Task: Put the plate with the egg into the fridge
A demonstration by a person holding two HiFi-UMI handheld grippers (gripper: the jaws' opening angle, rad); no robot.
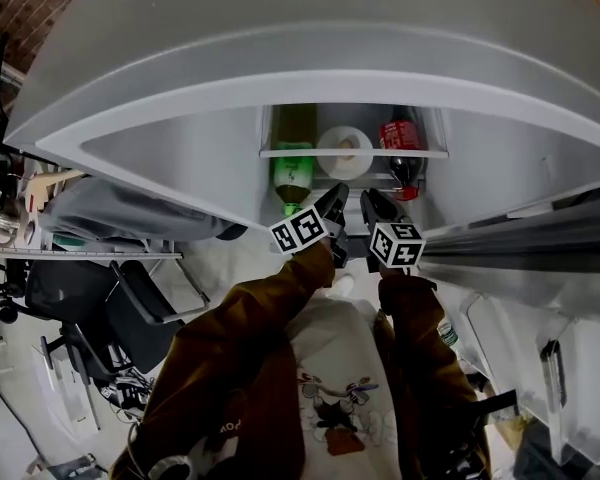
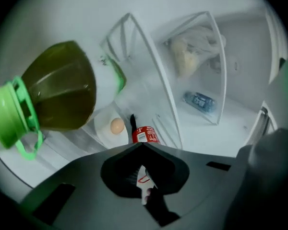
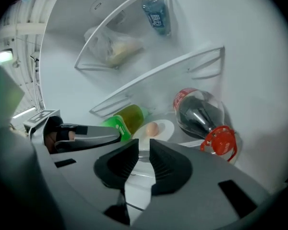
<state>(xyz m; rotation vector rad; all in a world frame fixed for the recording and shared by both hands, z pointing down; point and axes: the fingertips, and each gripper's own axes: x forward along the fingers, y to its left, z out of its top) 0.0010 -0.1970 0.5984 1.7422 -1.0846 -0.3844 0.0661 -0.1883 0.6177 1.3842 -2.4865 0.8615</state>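
I am judging the main work as done: the round white plate (image 3: 167, 130) with the single brown egg (image 3: 152, 128) is lying flat on a shelf inside the white fridge (image 3: 252, 56), and neither gripper is touching it; it is sitting between the clear plastic bottle of yellow-green liquid with the bright green cap (image 3: 121, 120), just beside it on one side, and the dark cola bottle with the red cap (image 3: 200, 111) on the other, both appearing to lie on their sides with caps toward the opening; the egg is resting near the plate's middle and is looking whole; the left gripper (image 2: 141, 145) is clenched, its two dark jaws meeting at the tips with nothing between them; the right gripper (image 3: 144, 145) is released, its jaws standing a narrow gap apart with only the shelf and the plate's near rim showing beyond, so I am reading it as empty; in the head view both grippers are hovering side by side at the mouth of the fridge, pointing in toward the shelf; a clear bag of pale food (image 2: 192, 51) is sitting on another shelf, well apart from the plate; what is left, as I am judging it, is little: drawing both grippers clear without brushing either bottle, since a nudged bottle could roll against the plate, and perhaps closing the door, which I am not making out clearly in these views
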